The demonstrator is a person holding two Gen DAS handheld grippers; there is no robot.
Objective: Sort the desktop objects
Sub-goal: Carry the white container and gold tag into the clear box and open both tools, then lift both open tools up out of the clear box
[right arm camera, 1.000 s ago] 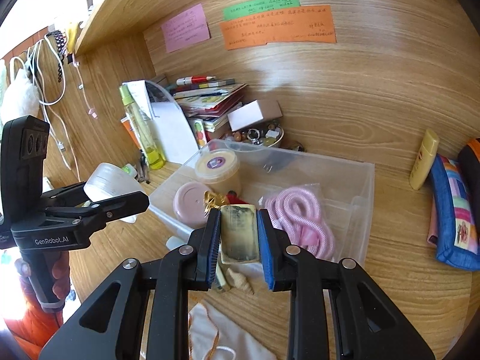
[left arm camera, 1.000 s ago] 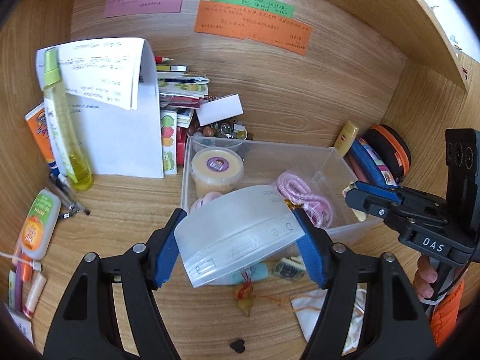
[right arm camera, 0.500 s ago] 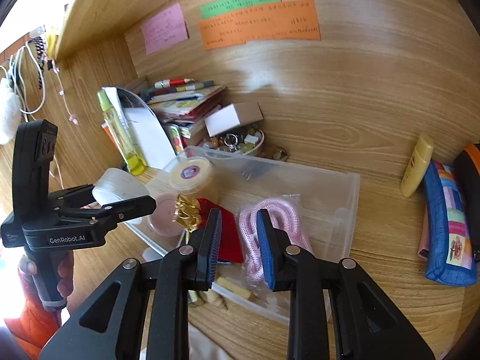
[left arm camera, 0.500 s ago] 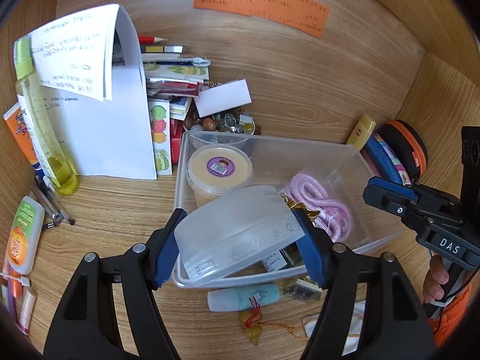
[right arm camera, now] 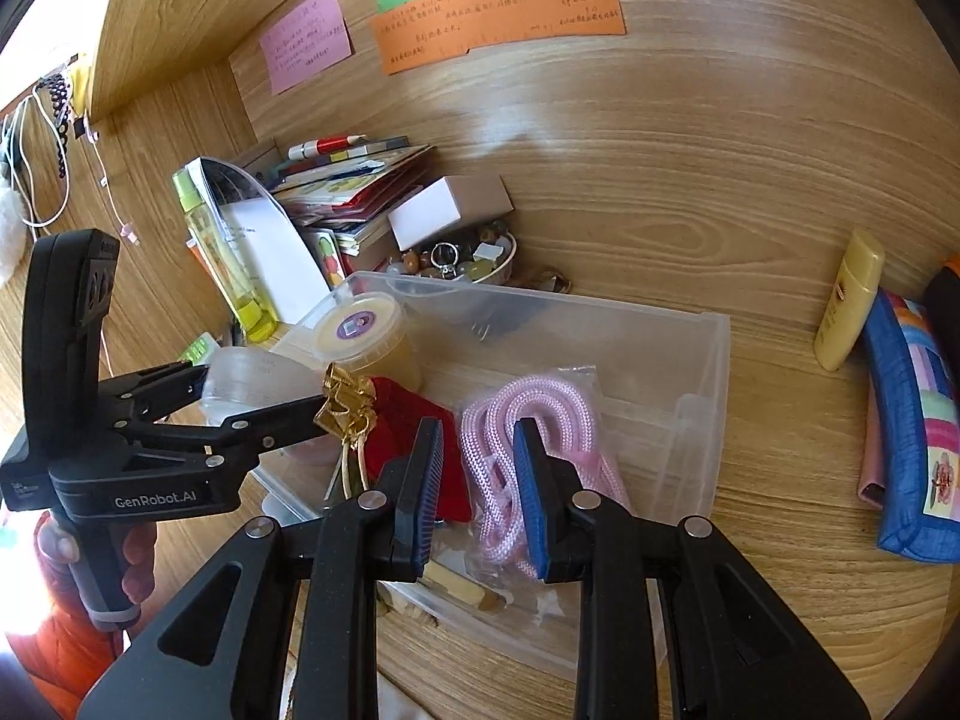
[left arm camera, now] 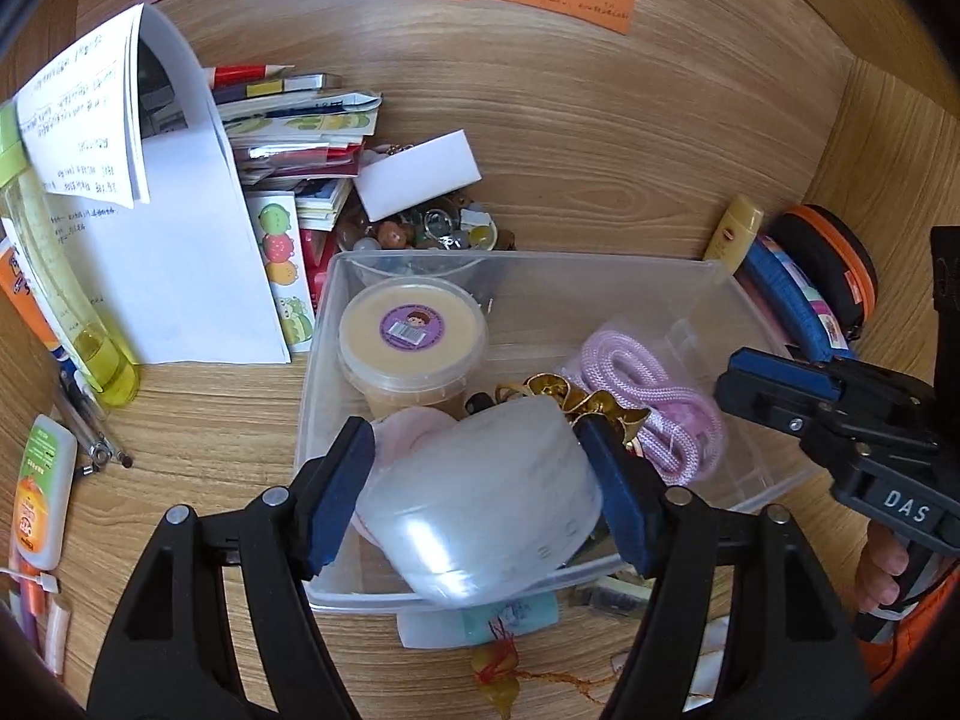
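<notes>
My left gripper is shut on a clear round plastic container and holds it over the near left part of the clear plastic bin. The container also shows in the right wrist view. The bin holds a cream tub with a purple sticker, a pink rope in a bag, a gold-trimmed red pouch and a pink lid. My right gripper is open and empty above the pink rope inside the bin.
A stack of books and papers, a yellow-green bottle and a bowl of trinkets stand behind and left of the bin. A yellow tube and a blue pouch lie to the right. Small items lie in front.
My right gripper let go of the flat card it held and now hangs open over the rope. My left gripper carried the clear container forward, over the bin.
</notes>
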